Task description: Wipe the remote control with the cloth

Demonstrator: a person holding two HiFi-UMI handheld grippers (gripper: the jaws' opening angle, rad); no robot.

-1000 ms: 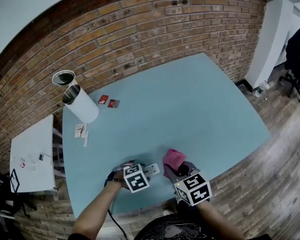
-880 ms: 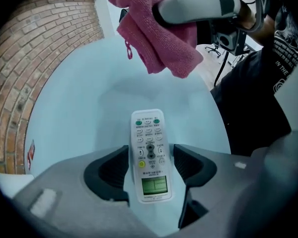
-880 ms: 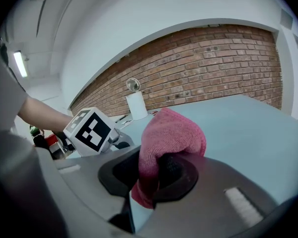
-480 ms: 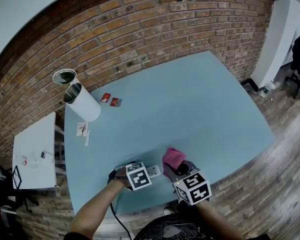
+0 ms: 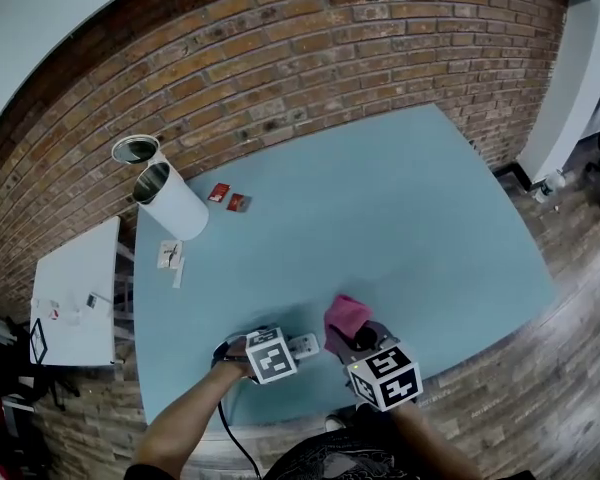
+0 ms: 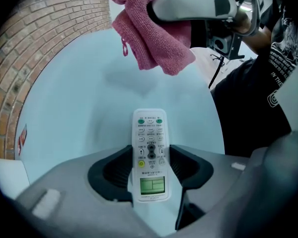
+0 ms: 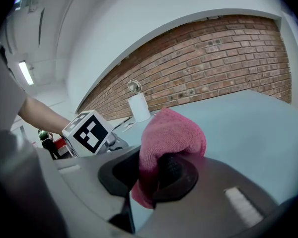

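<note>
From above, remote control [image 6: 150, 128] mostly hidden under left gripper [image 6: 150, 151]. Slim white plastic slab, small green screen, flat on smooth blue table [image 5: 380, 198] near its front edge; jaws have just been closing, pads [image 6: 116, 170] on its long sides. Right gripper [image 7: 151, 170] pinches bunched fuzzy pink cloth [image 7: 171, 133] above the table, tail lost between jaws.

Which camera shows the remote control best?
The left gripper view: the remote control lies face-up in the middle, with its buttons and screen plain to see. The head view shows only a small white sliver of it. In the right gripper view I cannot make it out.
</note>
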